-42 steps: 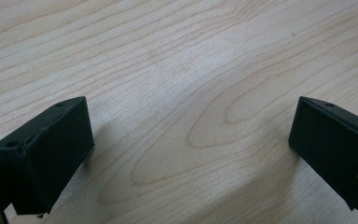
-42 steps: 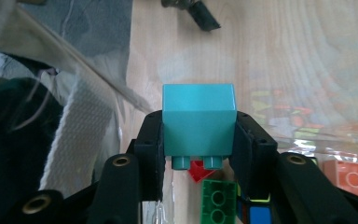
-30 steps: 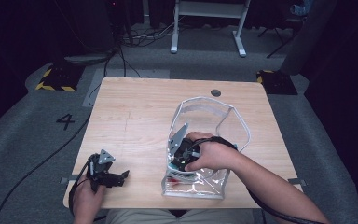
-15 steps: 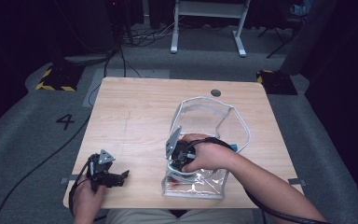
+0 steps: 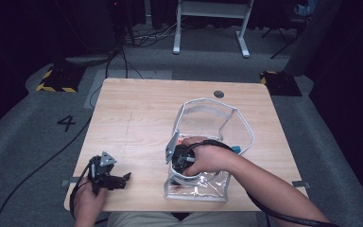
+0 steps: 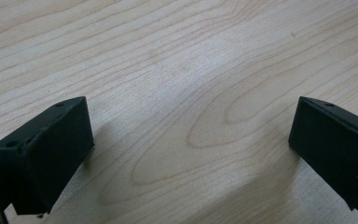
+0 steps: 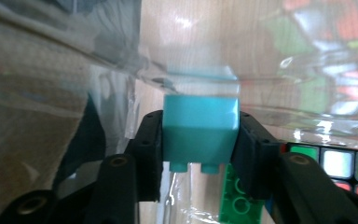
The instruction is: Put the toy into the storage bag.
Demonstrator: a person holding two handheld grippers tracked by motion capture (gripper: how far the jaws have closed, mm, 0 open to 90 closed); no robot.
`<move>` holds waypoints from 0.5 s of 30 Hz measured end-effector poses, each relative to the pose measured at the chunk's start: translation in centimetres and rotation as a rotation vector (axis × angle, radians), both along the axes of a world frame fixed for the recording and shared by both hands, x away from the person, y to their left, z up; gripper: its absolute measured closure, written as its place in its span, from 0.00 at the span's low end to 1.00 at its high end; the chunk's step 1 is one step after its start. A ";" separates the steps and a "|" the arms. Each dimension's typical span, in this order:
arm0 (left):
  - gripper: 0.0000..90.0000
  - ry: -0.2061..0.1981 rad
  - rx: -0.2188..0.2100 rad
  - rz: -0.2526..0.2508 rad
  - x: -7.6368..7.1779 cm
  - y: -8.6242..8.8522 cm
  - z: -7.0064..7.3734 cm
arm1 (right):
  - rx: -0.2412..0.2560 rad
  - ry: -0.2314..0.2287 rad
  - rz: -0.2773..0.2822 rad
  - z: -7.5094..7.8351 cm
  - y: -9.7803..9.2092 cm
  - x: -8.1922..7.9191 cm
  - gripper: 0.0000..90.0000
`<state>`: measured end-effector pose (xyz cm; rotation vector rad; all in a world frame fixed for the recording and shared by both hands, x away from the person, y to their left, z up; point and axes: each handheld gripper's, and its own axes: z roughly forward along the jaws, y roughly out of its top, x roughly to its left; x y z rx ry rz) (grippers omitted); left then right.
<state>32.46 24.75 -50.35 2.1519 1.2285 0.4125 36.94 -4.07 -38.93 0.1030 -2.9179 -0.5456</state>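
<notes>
Right gripper (image 7: 200, 140) is clamped on a teal block (image 7: 200, 128), its two black jaws pressed against the block's opposite sides, studs pointing down toward the camera. Block and gripper sit inside a clear plastic pouch (image 5: 196, 182) lying on the worktop (image 5: 137, 118) near its front edge; in the high view the right gripper (image 5: 179, 158) reaches in through the pouch's open, white-edged mouth. Just beside the block in the right gripper view lie a green studded brick (image 7: 230, 196) and a puzzle cube (image 7: 340, 163) with coloured stickers, both within the pouch. Well apart, at the front left corner of the worktop, the left gripper (image 5: 116, 179) rests low over bare wood, its jaws spread wide with nothing between them.
</notes>
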 end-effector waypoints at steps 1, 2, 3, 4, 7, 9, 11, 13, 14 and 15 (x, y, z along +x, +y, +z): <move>0.00 -0.002 0.001 0.001 0.0 0.0 0.0 | 0.005 -0.003 0.000 0.0 -0.1 0.0 0.60; 0.00 0.000 0.000 0.001 0.0 0.0 0.0 | 0.006 -0.006 -0.006 0.0 -0.1 0.0 0.60; 0.00 0.000 0.000 0.000 0.0 0.0 0.0 | 0.010 -0.008 -0.015 0.0 -0.2 0.1 0.58; 0.00 0.000 0.000 0.000 0.0 0.0 0.0 | 0.016 -0.013 -0.024 0.1 -0.3 0.1 0.56; 0.00 -0.002 0.002 0.002 0.0 0.0 0.0 | 0.043 -0.026 -0.038 0.6 -0.4 0.2 0.53; 0.00 -0.002 0.001 0.002 0.0 0.0 0.0 | 0.058 -0.045 -0.046 1.1 -0.6 0.3 0.52; 0.00 0.000 0.000 0.001 0.0 0.0 0.0 | 0.087 -0.060 -0.058 1.7 -0.8 0.3 0.50; 0.00 0.000 0.000 -0.001 0.0 0.0 0.0 | 0.108 -0.083 -0.070 2.2 -1.0 0.4 0.49; 0.00 -0.002 0.001 0.001 0.0 0.0 0.0 | 0.125 -0.102 -0.081 2.6 -1.2 0.5 0.48; 0.00 -0.002 0.001 0.003 0.0 0.0 0.0 | 0.137 -0.116 -0.081 2.9 -1.4 0.7 0.48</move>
